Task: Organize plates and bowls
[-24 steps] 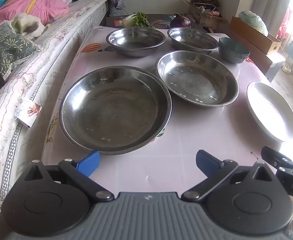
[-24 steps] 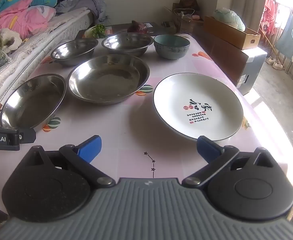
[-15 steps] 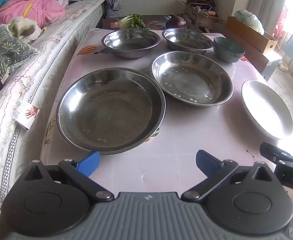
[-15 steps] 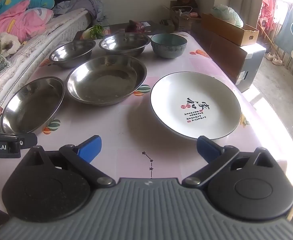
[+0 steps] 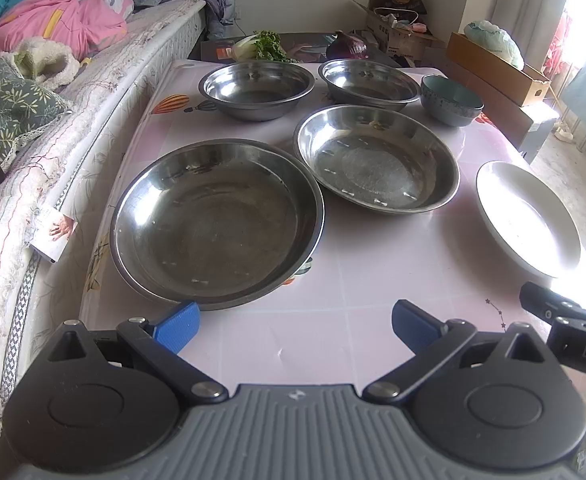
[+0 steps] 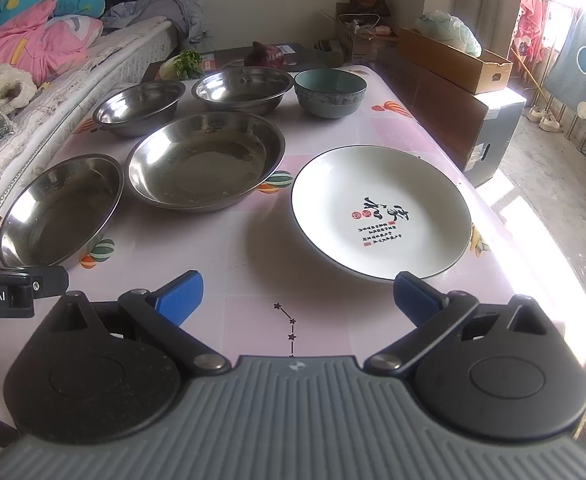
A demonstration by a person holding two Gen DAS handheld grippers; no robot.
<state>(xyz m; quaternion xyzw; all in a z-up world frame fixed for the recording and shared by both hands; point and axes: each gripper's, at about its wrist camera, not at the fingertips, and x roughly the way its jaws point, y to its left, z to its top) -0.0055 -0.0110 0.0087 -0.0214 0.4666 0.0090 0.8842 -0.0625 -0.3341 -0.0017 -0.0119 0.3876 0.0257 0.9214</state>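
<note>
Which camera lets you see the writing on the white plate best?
The right wrist view. There the white plate lies almost whole right in front, with its black and red writing easy to see. In the left wrist view the same plate sits off at the right edge, washed out by bright light, so no writing shows.

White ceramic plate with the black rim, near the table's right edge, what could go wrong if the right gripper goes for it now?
1. The white ceramic plate with the black rim sits close to the pink table's right edge; a push instead of a clean grasp could slide it off.
2. The right gripper is open with only its right finger at the plate's near rim, so it may slip off that shallow rim.
</note>
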